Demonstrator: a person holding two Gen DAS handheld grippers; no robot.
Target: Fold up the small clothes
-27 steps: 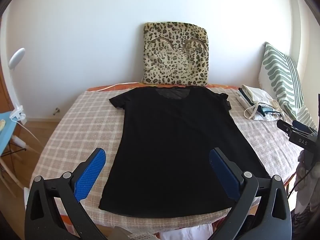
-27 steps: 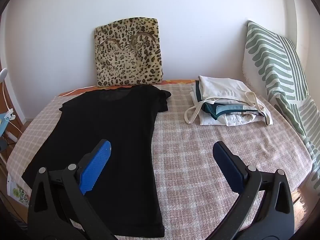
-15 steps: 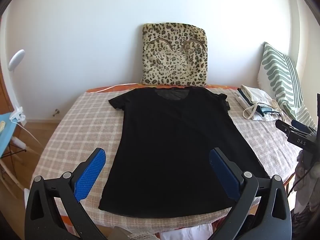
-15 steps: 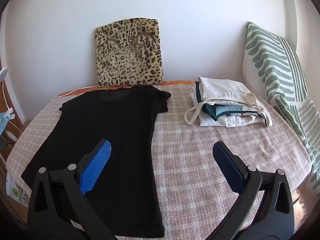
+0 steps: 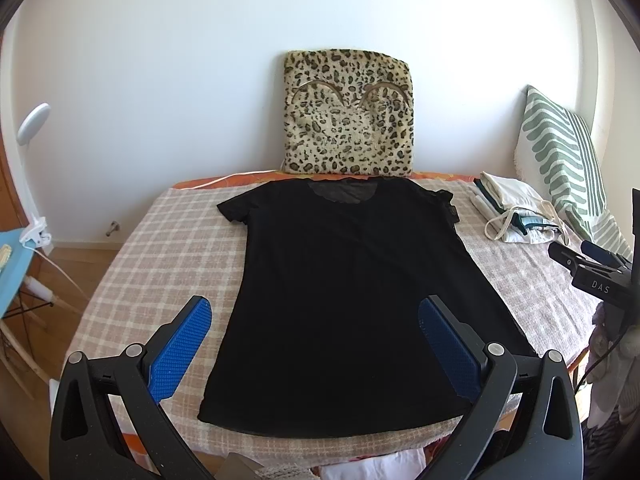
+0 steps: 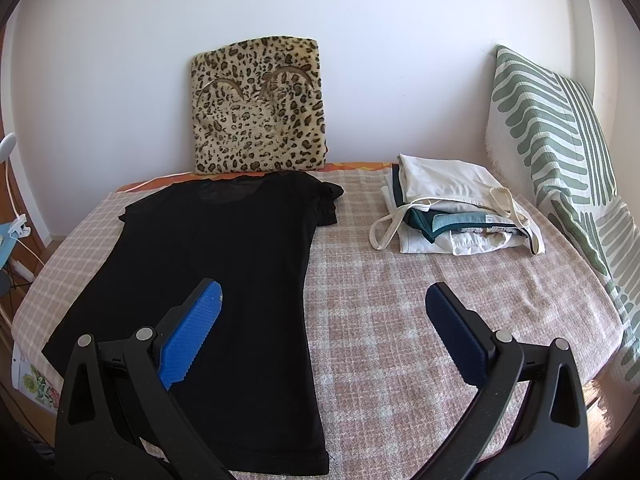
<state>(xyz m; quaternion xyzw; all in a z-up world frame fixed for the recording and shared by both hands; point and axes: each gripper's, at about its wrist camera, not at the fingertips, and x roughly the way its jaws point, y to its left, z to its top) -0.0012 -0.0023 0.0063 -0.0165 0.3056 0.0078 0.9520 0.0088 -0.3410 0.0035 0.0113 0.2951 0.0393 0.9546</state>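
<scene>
A black T-shirt (image 5: 352, 300) lies flat, unfolded, on a checked blanket (image 5: 160, 264), hem toward the camera, collar at 12 o'clock. The left gripper (image 5: 316, 340) and right gripper (image 6: 322, 324) hover above it, both released wide and empty. Bare blanket spreads toward 3 o'clock, bounded by folded clothes (image 6: 452, 208) at 1 o'clock.

You are facing a plain white wall (image 5: 160, 80) lit by soft daylight, with a bed under a pink-and-cream checked cover (image 6: 400, 320) pushed up against it. A leopard-print cushion (image 5: 348, 114) leans upright on that wall at the far edge of the bed, and a green-and-white striped pillow (image 6: 552, 140) stands propped at your right. Off to your left you have wooden floor (image 5: 76, 268), a white clip-on lamp (image 5: 32, 120) and the corner of a light blue surface (image 5: 12, 264)
</scene>
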